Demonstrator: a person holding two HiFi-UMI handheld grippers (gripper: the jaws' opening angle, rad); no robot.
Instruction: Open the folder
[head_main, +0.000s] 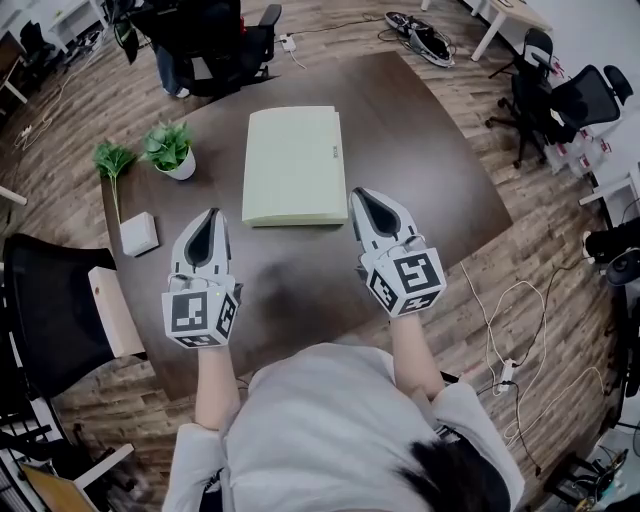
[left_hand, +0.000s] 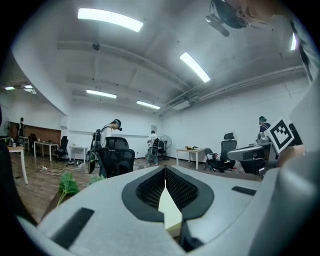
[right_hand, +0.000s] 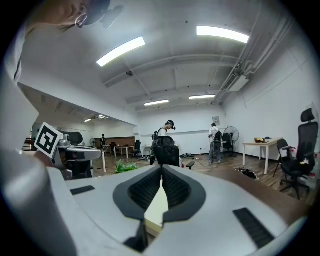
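Nearest the camera, a gripper is held in each of the person's hands above the dark table (head_main: 430, 190). The left gripper (head_main: 212, 215) is seen with its jaws brought together, nothing caught between them. The right gripper (head_main: 359, 194) is likewise closed on nothing. In both gripper views a pale strip is glimpsed through the slit below the meeting tips.

Just beyond the tips the folder (head_main: 293, 165) is found: pale green, closed, lying flat on the table. From the head view, its near right corner is seen just beside the right gripper's tip, while the left gripper is kept a little apart from the near left corner.

To the folder's left a small white box (head_main: 138, 233), a loose green sprig (head_main: 110, 160) and a potted plant (head_main: 172, 150) are set out. Farther off, past the table's far edge, a black office chair (head_main: 215, 40) is parked.
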